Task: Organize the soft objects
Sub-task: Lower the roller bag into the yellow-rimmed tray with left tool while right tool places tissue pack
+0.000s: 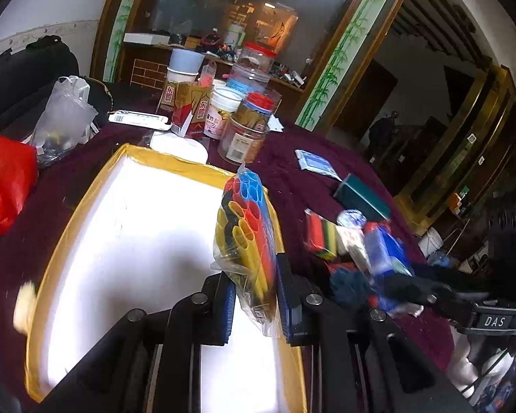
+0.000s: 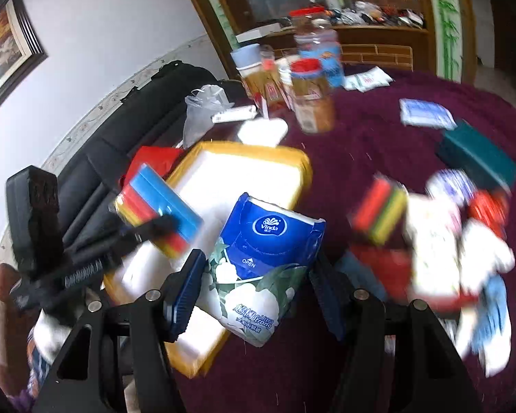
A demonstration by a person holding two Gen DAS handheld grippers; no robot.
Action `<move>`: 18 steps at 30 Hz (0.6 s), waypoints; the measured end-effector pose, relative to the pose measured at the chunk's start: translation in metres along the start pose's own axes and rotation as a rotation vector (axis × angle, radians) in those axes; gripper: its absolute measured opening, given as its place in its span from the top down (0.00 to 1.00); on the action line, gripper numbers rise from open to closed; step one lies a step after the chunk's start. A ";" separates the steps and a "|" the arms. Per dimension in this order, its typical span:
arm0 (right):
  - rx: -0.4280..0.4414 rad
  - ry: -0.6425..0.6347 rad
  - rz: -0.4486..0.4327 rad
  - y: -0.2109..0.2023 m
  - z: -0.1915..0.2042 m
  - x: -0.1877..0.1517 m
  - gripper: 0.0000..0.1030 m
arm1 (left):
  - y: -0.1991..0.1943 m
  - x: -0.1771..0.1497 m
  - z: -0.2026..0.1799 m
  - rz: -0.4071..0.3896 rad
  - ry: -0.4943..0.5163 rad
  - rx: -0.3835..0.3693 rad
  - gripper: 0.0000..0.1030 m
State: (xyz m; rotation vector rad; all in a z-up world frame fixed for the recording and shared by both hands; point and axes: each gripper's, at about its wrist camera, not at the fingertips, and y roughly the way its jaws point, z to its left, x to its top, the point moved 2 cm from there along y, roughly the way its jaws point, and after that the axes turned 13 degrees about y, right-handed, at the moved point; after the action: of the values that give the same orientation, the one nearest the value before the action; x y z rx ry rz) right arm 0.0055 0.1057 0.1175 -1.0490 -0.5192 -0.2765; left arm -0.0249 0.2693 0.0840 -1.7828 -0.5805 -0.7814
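My left gripper (image 1: 254, 296) is shut on a clear bag of coloured foam tubes (image 1: 247, 227), held upright over the white tray with a yellow rim (image 1: 68, 213). The bag also shows in the right wrist view (image 2: 161, 210), above the tray's (image 2: 292, 153) left side. My right gripper (image 2: 254, 275) is shut on a blue and white Vinda tissue pack (image 2: 261, 261), held over the tray's near right corner. A blurred pile of soft things, with a striped sponge pack (image 2: 378, 213) and white packets (image 2: 437, 241), lies on the purple cloth to the right.
Jars and boxes (image 1: 230, 110) stand behind the tray. A red bag (image 1: 3, 182) and a clear plastic bag (image 1: 62, 117) lie at its left. A teal box (image 2: 478, 155) and a blue packet (image 2: 426, 113) lie on the purple cloth (image 2: 361, 144). A black sofa is at the far left.
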 end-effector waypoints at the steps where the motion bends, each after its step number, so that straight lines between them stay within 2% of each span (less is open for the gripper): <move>1: -0.018 -0.019 -0.007 0.008 0.005 0.006 0.40 | 0.007 0.005 0.005 0.011 -0.005 0.004 0.79; 4: -0.085 -0.078 -0.013 0.045 0.018 0.024 0.40 | 0.035 0.017 0.024 0.064 -0.030 -0.008 0.79; 8: -0.136 -0.109 0.029 0.096 0.021 0.040 0.41 | 0.076 0.024 0.052 0.139 -0.079 -0.017 0.79; 14: -0.185 -0.107 0.053 0.129 0.011 0.047 0.39 | 0.102 0.026 0.066 0.182 -0.107 -0.006 0.76; 17: -0.183 -0.063 0.037 0.131 0.001 0.056 0.33 | 0.106 0.030 0.074 0.178 -0.144 -0.010 0.59; 18: -0.175 -0.049 0.035 0.130 -0.001 0.057 0.29 | 0.105 0.031 0.077 0.171 -0.165 -0.012 0.49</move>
State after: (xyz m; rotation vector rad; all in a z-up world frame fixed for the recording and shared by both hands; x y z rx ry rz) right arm 0.1138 0.1687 0.0498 -1.2367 -0.5271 -0.2688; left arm 0.0884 0.3082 0.0234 -1.8922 -0.5236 -0.5252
